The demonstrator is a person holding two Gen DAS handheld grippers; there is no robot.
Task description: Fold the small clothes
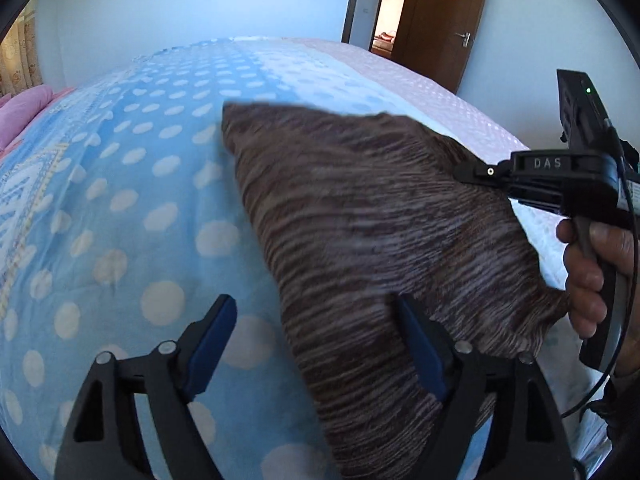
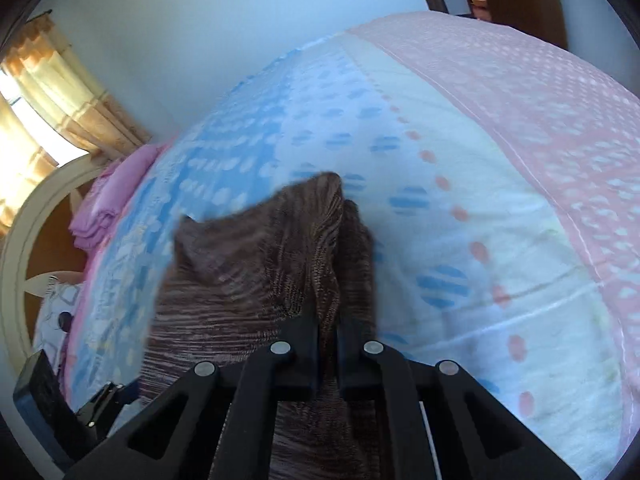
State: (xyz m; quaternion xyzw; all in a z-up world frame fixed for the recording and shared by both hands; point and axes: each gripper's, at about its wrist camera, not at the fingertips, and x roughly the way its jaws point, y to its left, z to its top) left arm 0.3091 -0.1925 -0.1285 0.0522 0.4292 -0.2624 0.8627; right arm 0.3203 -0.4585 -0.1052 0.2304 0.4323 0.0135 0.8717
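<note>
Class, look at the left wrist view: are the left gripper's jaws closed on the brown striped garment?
No. The left gripper stands wide open, its blue pads apart, with the brown striped garment draped over one side but not pinched.

The left black two-finger gripper with blue pads [image 1: 316, 348] stands wide apart, angled downward, nothing pressed between its pads. The right black gripper [image 2: 328, 332] is clamped tight on cloth, its handle gripped by the person's right hand [image 1: 592, 272].
</note>
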